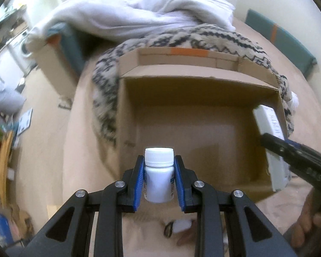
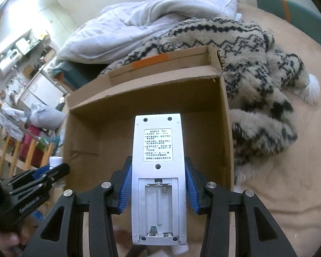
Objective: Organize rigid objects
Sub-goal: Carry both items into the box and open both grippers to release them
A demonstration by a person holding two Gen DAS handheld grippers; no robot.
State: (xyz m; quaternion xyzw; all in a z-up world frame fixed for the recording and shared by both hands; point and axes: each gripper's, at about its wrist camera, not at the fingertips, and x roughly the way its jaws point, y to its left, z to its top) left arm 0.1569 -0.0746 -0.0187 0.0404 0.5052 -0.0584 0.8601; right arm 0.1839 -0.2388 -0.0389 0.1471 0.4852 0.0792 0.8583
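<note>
While the left gripper [image 1: 159, 182] clamped a white bottle [image 1: 159, 180], the right gripper [image 2: 158, 188] pinched a remote [image 2: 158, 171] whose back label carried Chinese print, over the cardboard box [image 2: 226, 128].

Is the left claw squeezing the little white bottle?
Touching. The left wrist view shows the left gripper with both blue pads pressed against the sides of the white bottle.

beige bed [image 2: 289, 192] carries cardboard box [image 2: 85, 139], patterned blanket [image 2: 256, 85].
</note>
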